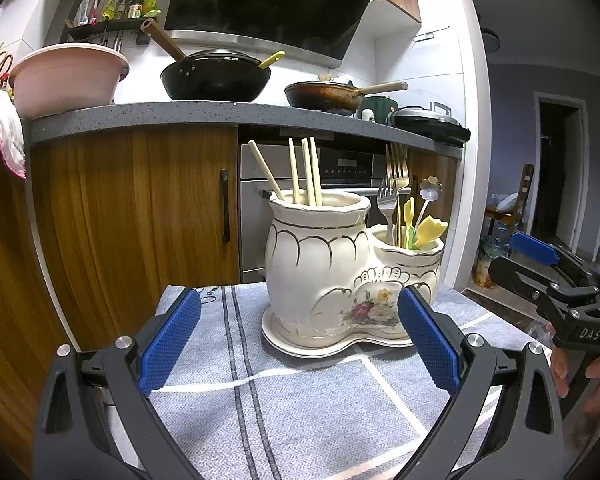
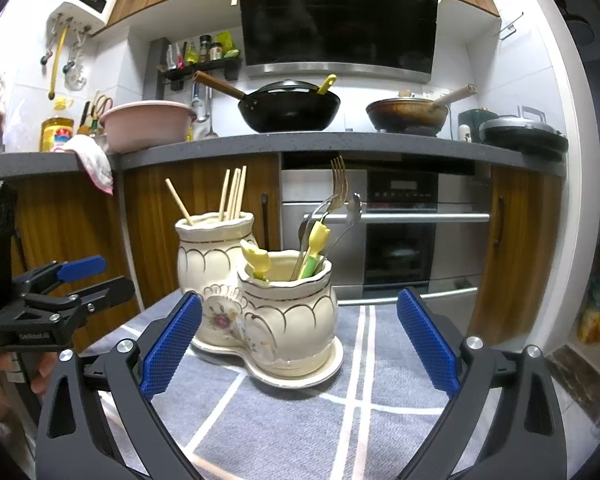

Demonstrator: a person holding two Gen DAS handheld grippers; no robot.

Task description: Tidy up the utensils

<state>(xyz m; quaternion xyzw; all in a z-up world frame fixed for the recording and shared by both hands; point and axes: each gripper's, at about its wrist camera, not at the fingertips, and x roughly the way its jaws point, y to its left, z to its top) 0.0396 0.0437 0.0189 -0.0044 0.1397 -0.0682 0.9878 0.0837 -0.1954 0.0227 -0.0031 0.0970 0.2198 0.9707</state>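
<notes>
Now the utensil holder stands ahead of both spread grippers.

Cloth-covered bench bare in front of both grippers, free lane up to the holder. Left gripper jaws spread wide, empty; ceramic utensil holder stands at 12–1 o'clock, its right side just behind the right pad. Chopsticks stick up from the tall pot, forks and yellow picks from the short pot, crowding entry from above. Right gripper jaws also wide, empty; holder at 11–12 o'clock, close to the left pad; open cloth at 1–3 o'clock. Cabinet front and oven wall off the far side beyond the bench edge. Other gripper sits at 3 o'clock in the left view, 9 o'clock in the right.
</notes>
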